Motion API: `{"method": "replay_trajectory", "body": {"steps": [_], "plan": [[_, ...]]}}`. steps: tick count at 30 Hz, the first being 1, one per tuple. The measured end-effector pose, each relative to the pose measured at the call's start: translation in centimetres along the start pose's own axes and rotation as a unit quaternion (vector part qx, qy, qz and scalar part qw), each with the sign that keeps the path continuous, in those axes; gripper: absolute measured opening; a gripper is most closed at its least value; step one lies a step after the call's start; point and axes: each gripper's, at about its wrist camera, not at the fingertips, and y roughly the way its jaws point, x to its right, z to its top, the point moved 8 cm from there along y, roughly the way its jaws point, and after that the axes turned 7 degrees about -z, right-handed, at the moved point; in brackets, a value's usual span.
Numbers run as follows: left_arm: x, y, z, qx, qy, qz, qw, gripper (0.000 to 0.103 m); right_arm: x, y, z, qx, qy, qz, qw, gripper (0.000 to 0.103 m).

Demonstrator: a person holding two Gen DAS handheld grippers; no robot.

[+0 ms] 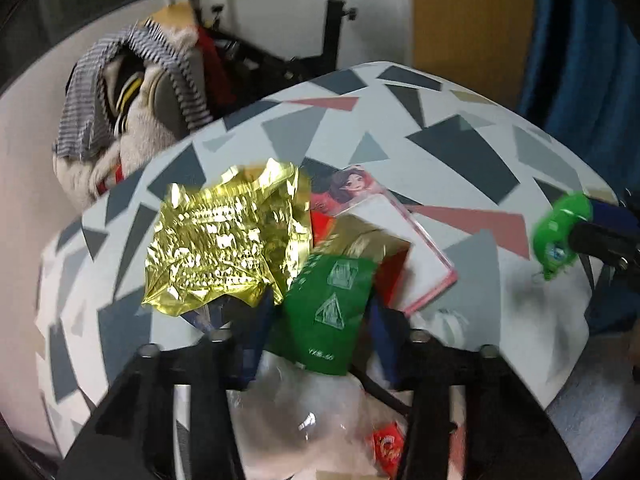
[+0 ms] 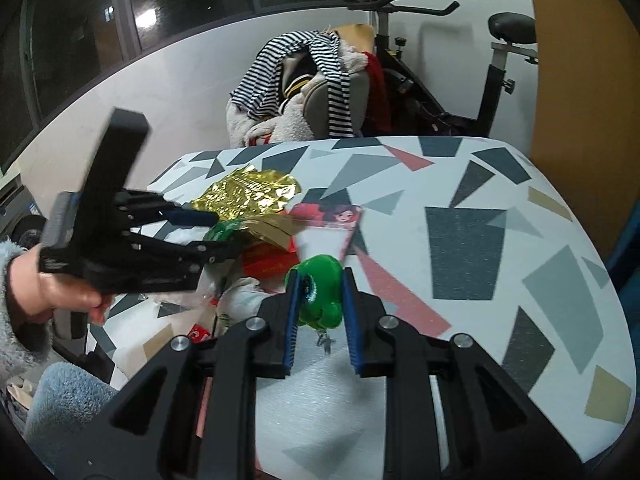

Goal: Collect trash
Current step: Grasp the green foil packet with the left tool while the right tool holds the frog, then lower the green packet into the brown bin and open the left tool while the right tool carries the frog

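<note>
Right gripper (image 2: 320, 300) closed on a small green plastic toy (image 2: 320, 294), blue finger pads (image 2: 291, 312) pressed against both of its sides, toy lifted just above a tabletop (image 2: 460, 240) patterned with grey, pink and tan shards. Seen from the left wrist view as a green blob (image 1: 560, 232) at the right edge, held off to the right of the trash pile.

Left gripper (image 2: 224, 236) reaching into the trash pile from the left, fingers set fairly wide apart, with a green packet (image 1: 328, 312) and a clear plastic bag (image 1: 304, 412) lying between them. Unclear whether the fingers actually press anything. Held by a bare hand (image 2: 52, 292) in a fuzzy grey sleeve.

Trash pile heaped near the table's left side: crumpled gold foil wrapper (image 1: 228, 240) at the far left, a pink-edged card with a cartoon girl (image 1: 384, 232) to the right of the foil, red packaging (image 2: 268, 264) underneath.

Beyond the table's far edge, a chair draped with striped clothing (image 2: 304, 80) and an exercise bike (image 2: 480, 92).
</note>
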Motion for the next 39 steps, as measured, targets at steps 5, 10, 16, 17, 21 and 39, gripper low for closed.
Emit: {"method": "replay_trajectory", "body": {"steps": [5,10,16,17,21,39], "plan": [[0.1,-1.4,0.3,0.03,-0.013,-0.024,0.9992,0.022,0.8,-0.6,-0.1,0.004,0.005,-0.003,1.0,0.023],[0.3,-4.8,0.7,0.068,-0.044,-0.057,0.9951,0.022,0.5,-1.3,0.0,0.009,0.009,0.001,1.0,0.023],[0.1,-8.8,-1.0,0.093,-0.082,-0.081,0.989,0.021,-1.9,-2.5,0.2,0.015,-0.011,0.013,1.0,0.023],[0.1,-9.3,-1.4,0.095,-0.086,-0.081,0.9884,0.021,-2.4,-2.7,0.2,0.015,-0.016,0.015,1.0,0.023],[-0.1,-11.3,-3.9,0.102,-0.097,-0.084,0.9866,0.021,-4.5,-3.3,-0.1,0.013,-0.031,0.023,0.999,0.023],[3.5,-14.1,-21.7,0.059,-0.117,-0.154,0.9792,0.021,-11.3,-5.9,-6.0,-0.011,-0.083,0.051,0.995,0.023]]}}
